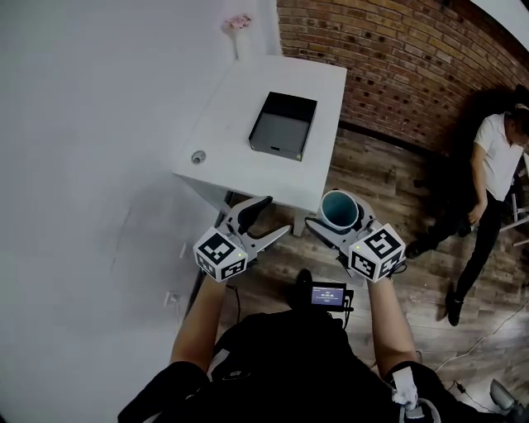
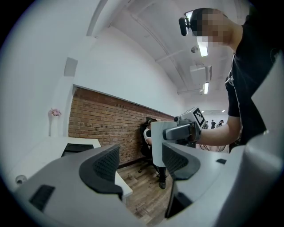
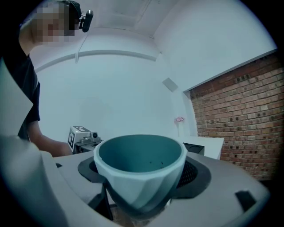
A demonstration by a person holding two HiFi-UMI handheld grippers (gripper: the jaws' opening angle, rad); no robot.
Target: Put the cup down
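A teal cup with a pale outside (image 1: 339, 210) is held upright in the air over the wooden floor, just off the near right corner of the white table (image 1: 223, 116). My right gripper (image 1: 340, 223) is shut on it, a pad on each side of its body. In the right gripper view the cup (image 3: 137, 177) fills the space between the jaws and looks empty inside. My left gripper (image 1: 269, 220) hovers beside it at the table's near edge, open, with nothing between its fingers (image 2: 104, 166). The left gripper view shows the cup (image 2: 156, 148) beyond its jaws.
On the table lie a dark open box (image 1: 283, 125) and a small round fitting (image 1: 197, 157); a vase with pink flowers (image 1: 238, 25) stands at its far end. A brick wall (image 1: 397, 58) runs behind. A person in a white shirt (image 1: 496, 157) stands at the right.
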